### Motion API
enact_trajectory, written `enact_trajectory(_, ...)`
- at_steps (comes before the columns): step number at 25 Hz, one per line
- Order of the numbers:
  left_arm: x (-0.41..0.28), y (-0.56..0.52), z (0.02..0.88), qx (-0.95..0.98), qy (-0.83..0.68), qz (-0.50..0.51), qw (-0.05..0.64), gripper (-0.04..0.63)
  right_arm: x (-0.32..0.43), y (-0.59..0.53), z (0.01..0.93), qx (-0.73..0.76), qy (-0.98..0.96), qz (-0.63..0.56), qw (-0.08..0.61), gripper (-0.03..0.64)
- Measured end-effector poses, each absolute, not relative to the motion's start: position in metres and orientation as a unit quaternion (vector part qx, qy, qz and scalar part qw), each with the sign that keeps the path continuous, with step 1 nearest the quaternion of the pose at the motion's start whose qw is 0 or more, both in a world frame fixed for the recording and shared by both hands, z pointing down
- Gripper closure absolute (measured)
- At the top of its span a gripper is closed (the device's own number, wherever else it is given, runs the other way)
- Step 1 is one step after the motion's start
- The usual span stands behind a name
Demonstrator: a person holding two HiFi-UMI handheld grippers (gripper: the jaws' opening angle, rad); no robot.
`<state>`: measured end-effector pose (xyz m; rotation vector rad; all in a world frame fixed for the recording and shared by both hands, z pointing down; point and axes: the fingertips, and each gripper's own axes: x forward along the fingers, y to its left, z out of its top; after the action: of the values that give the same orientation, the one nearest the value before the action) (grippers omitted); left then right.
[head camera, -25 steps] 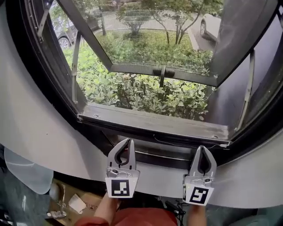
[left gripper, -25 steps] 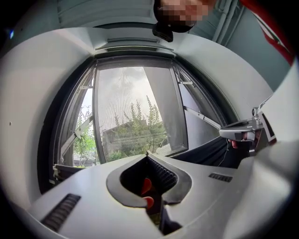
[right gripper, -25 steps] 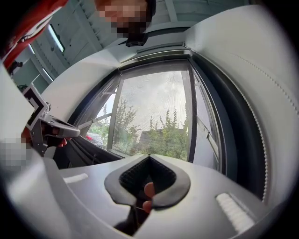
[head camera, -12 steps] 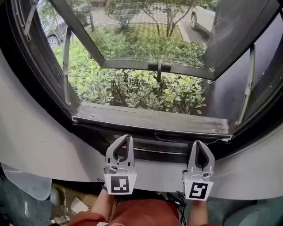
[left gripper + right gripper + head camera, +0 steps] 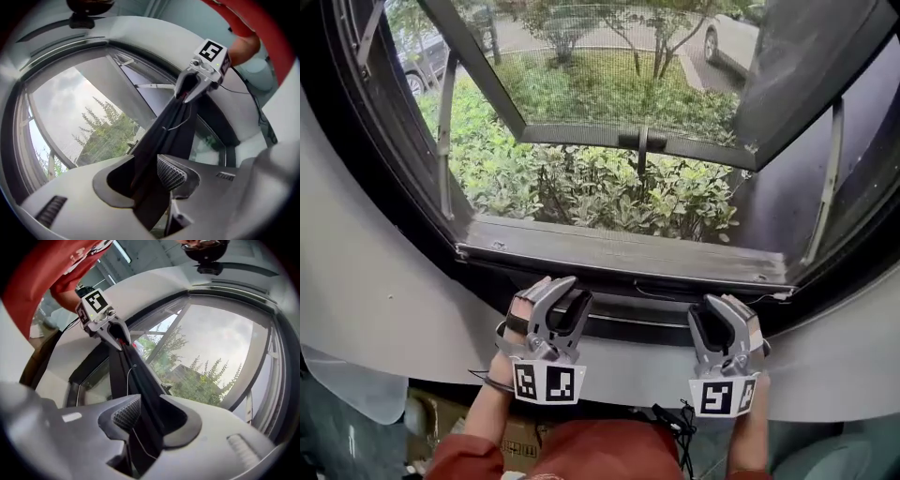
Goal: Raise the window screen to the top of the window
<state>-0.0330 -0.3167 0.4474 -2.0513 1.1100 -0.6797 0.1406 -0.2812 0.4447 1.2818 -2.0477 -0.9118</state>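
Note:
The window screen's black bottom bar (image 5: pixel 637 323) lies low in the frame, under the grey sill (image 5: pixel 619 248). My left gripper (image 5: pixel 565 298) is rolled on its side at the bar's left part, jaws opening, one on each side of the bar. The left gripper view has the bar (image 5: pixel 164 131) running between the jaws of the left gripper (image 5: pixel 145 176), with the ribbed pad (image 5: pixel 171 172) not pressing on it. My right gripper (image 5: pixel 722 314) straddles the bar's right part the same way, jaws opening. The bar (image 5: pixel 140 376) passes between the jaws of the right gripper (image 5: pixel 152 420).
Beyond the sill the glazed sash (image 5: pixel 628 141) stands pushed outward over green shrubs, with metal stays (image 5: pixel 445 141) at both sides. White wall (image 5: pixel 384 300) surrounds the opening. A thin cord (image 5: pixel 675 302) hangs along the bar. A cardboard box (image 5: pixel 511 436) sits on the floor below.
Both grippers were upright and shut just short of the bar. They have since rolled onto their sides, dropped a little, and opened with the bar between their jaws.

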Motion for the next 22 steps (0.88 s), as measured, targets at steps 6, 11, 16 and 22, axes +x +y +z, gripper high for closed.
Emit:
enact_trajectory(6, -0.042, -0.330, 0.462, -0.757, 0.395, -0.345, 0.391, 0.454, 0.152, -0.297, 0.465, 0.452, -0.733, -0.348, 0.370, 0.469)
enact_trajectory(11, -0.043, -0.333, 0.464, -0.751, 0.365, -0.369, 0.407, 0.453, 0.155, -0.301, 0.467, 0.450, -0.725, -0.353, 0.385, 0.465)
enact_trajectory(16, -0.040, -0.335, 0.468, -0.768, 0.318, -0.416, 0.369, 0.479, 0.154, -0.302, 0.467, 0.451, -0.733, -0.336, 0.382, 0.465)
enact_trajectory(22, -0.040, -0.335, 0.468, -0.772, 0.307, -0.409, 0.376, 0.497, 0.155, -0.301, 0.467, 0.445, -0.744, -0.325, 0.377, 0.497)
